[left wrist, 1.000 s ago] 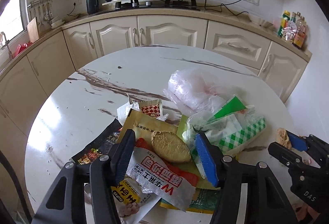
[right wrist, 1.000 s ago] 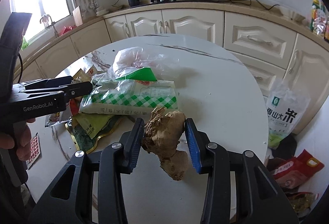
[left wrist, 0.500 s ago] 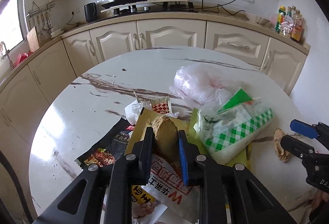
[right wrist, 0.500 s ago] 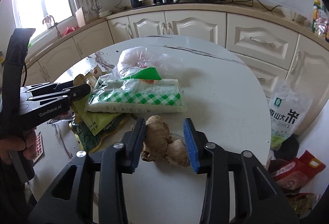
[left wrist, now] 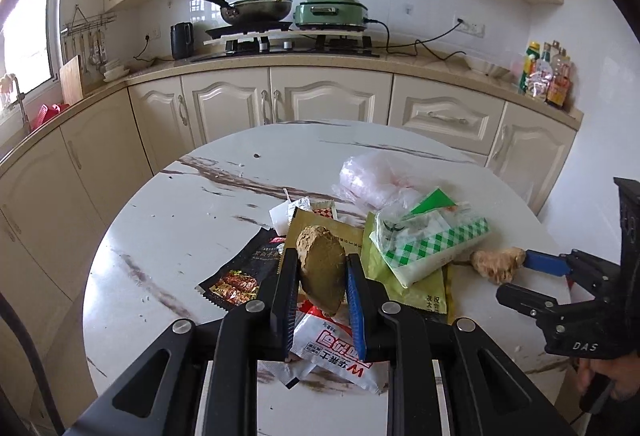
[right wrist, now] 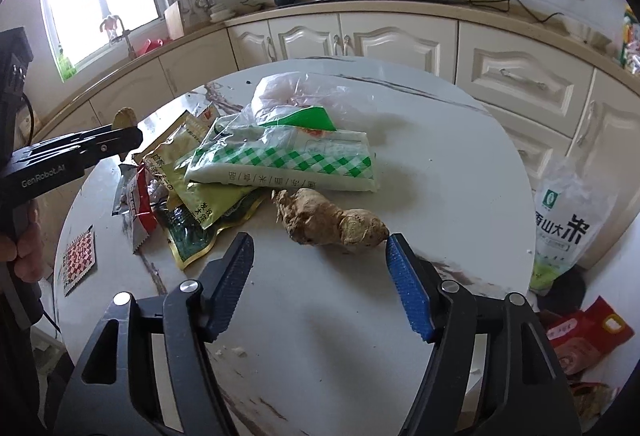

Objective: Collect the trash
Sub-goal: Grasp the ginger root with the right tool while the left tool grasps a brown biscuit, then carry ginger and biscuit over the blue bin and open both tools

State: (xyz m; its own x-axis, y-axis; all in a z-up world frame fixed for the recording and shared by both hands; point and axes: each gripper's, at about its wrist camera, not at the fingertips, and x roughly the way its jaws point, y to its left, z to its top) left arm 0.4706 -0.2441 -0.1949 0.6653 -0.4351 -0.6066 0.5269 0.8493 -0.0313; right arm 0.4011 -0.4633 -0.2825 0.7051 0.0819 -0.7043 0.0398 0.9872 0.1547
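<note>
Currently a cut ginger piece is pinched upright, long axis vertical, in the left gripper above the wrappers. Nothing is held by the right gripper, its jaws opening; the ginger root is left lying crosswise on the table.

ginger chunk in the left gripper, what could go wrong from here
The left gripper pinches the cut ginger chunk only across its middle, tilted, so it may twist out over the wrappers. The right gripper is opening with nothing between its jaws; the whole ginger root beside the checked packet could get nudged.
</note>
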